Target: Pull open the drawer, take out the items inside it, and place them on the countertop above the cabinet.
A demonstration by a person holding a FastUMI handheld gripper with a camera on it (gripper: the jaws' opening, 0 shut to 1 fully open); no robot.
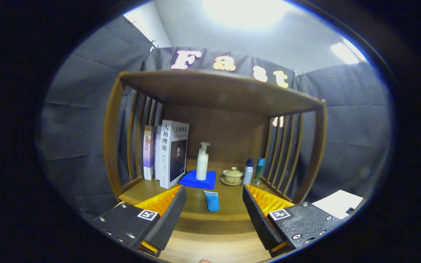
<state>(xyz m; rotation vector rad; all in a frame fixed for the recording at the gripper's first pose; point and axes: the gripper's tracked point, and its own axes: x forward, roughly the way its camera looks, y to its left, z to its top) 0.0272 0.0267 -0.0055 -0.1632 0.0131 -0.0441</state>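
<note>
Right ahead, a small blue tube (212, 201) lies flat on the wooden counter (228, 208), its capped end pointing toward the tongs (214, 204). It sits in the gap between the two fingertips and a little beyond them, touching neither. The tongs stand wide apart and grip nothing; the ribbed black pads (168, 215) face each other across bare wood, with orange bodies behind them and black blocks carrying square markers.

Beyond the tube, a blue cloth or pad (198, 180) lies on the counter, and a white pump bottle (202, 162) stands upright on it. Just to the right of that sits a small lidded tea bowl (232, 176) on a saucer. Next to it are two slim upright bottles (253, 171), one white with a dark blue cap and one teal, close against the slatted right side of the shelf frame (217, 91).

On the left, two books (166, 153) stand upright side by side against the slatted left side. A wooden board roofs the whole niche. A lower wooden surface shows beneath the tongs; it may be the drawer's front or a lower ledge, but the view is too warped to tell.
</note>
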